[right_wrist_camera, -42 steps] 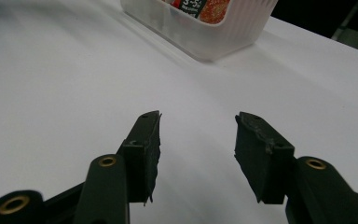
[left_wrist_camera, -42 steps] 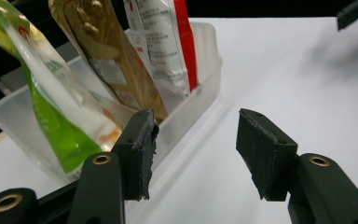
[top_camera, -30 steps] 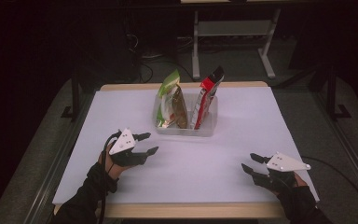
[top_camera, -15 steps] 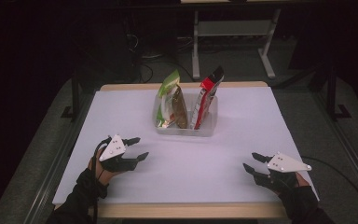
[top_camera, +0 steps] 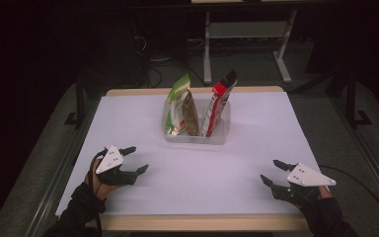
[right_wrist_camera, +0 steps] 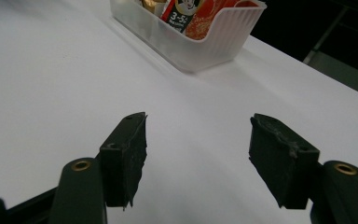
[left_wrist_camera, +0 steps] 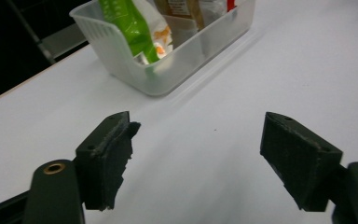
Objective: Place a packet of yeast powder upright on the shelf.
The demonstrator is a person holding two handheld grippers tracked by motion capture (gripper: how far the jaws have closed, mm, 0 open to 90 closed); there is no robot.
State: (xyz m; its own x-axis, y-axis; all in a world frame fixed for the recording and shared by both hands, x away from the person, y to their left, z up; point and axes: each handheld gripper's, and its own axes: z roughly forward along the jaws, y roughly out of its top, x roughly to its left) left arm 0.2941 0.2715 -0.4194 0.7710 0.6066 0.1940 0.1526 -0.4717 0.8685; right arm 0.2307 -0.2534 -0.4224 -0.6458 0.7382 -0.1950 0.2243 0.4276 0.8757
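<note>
Since the earlier frame, left claw (top_camera: pixel 136 159) drew back along the counter (top_camera: pixel 256 148); both claws have just been opening, empty. Right claw (right_wrist_camera: pixel 196 156) stands wide. Snack bin (left_wrist_camera: pixel 168 70) ahead; next, reach it.

The worktop (top_camera: pixel 128 128) is seen from a fixed camera set high above its near edge, facing forward and down, well back from the clear tub (top_camera: pixel 196 136) of snack packets. Two more cameras are carried low over the surface, each faced along its own jaws toward that tub: its left end (left_wrist_camera: pixel 121 42) is approached from one side, its right end (right_wrist_camera: pixel 223 32) from the other. The tub is shared by all three views.
</note>
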